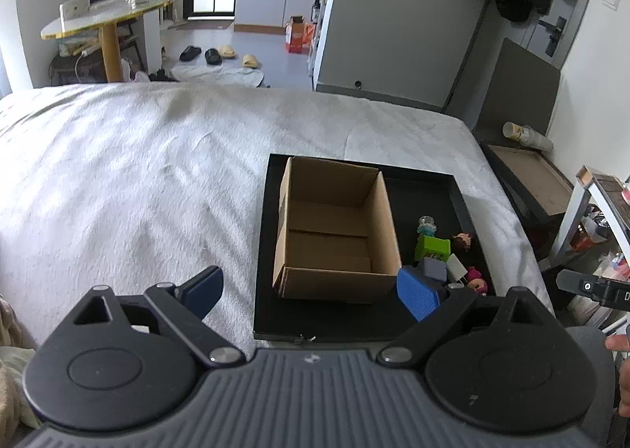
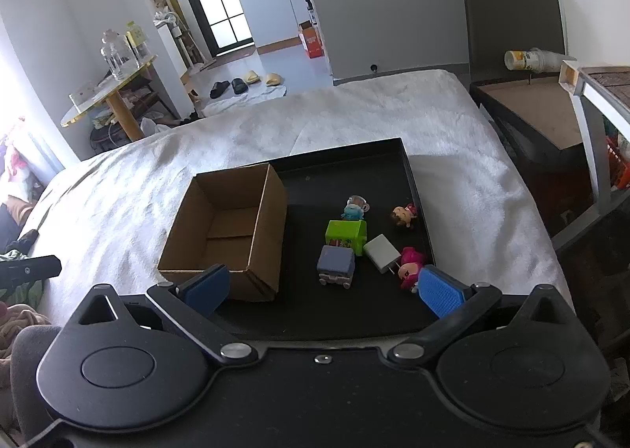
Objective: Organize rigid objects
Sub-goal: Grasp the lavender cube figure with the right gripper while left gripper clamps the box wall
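Observation:
An empty open cardboard box (image 1: 334, 235) (image 2: 232, 227) stands in the left half of a black tray (image 1: 271, 243) (image 2: 346, 160) on the bed. To its right lie several small things: a green cube toy (image 2: 346, 236) (image 1: 432, 248), a grey-blue cube toy (image 2: 336, 266) (image 1: 432, 268), a white charger plug (image 2: 381, 252), a blue figurine (image 2: 354, 209), a brown-haired doll head (image 2: 403, 215) and a pink doll (image 2: 409, 268). My left gripper (image 1: 311, 292) hangs open before the box, holding nothing. My right gripper (image 2: 321, 292) is open near the tray's front, empty.
The tray lies on a white blanket (image 1: 138, 180) covering the bed. A dark low cabinet (image 2: 531, 125) with a paper cup stack (image 2: 531, 60) stands off the bed's right side. A round table (image 1: 102, 18) and slippers (image 1: 216, 54) are beyond the bed.

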`<state>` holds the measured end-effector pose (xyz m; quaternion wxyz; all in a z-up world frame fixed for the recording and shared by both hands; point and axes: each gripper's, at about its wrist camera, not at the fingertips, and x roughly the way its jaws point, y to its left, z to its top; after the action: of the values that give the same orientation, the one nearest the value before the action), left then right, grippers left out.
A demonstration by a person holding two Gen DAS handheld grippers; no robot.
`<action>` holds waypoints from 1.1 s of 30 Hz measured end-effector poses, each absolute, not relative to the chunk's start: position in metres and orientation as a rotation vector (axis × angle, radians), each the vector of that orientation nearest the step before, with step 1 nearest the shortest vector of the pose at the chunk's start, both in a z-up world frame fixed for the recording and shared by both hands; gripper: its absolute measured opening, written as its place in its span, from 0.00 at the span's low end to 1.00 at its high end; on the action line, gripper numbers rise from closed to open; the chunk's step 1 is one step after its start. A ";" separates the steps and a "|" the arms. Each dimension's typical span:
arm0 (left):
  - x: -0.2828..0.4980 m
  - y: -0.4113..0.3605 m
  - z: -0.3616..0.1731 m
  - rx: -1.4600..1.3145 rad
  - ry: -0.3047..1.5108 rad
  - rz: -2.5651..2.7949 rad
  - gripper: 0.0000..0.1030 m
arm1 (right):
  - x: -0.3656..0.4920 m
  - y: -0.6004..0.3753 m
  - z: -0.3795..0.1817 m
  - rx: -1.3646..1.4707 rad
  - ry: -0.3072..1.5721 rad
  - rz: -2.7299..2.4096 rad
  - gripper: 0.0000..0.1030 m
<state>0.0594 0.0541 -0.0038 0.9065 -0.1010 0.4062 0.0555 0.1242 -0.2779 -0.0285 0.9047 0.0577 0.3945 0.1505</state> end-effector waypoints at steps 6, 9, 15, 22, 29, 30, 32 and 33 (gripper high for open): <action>0.076 0.064 -0.011 -0.232 0.862 0.119 0.92 | 0.142 -0.279 -0.038 0.138 0.853 0.315 1.00; 0.086 0.069 -0.015 -0.229 0.872 0.131 0.91 | 0.150 -0.275 -0.045 0.142 0.872 0.303 1.00; 0.107 0.077 -0.029 -0.254 0.904 0.135 0.91 | 0.170 -0.270 -0.060 0.171 0.900 0.258 1.00; 0.129 0.086 -0.047 -0.294 0.930 0.159 0.85 | 0.191 -0.267 -0.077 0.200 0.939 0.231 0.99; 0.153 0.097 -0.074 -0.357 0.993 0.179 0.65 | 0.213 -0.256 -0.099 0.201 0.994 0.221 0.96; 0.156 0.098 -0.079 -0.365 1.006 0.183 0.62 | 0.216 -0.253 -0.102 0.199 1.007 0.222 0.94; 0.163 0.100 -0.087 -0.375 1.031 0.189 0.58 | 0.223 -0.248 -0.110 0.193 1.028 0.218 0.93; 0.166 0.101 -0.092 -0.380 1.040 0.192 0.55 | 0.226 -0.245 -0.114 0.191 1.033 0.214 0.92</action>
<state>0.1662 0.1009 -0.0915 0.8462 -0.1804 0.4931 0.0909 0.2258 -0.2452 -0.1139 0.8597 0.0909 0.4921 0.1019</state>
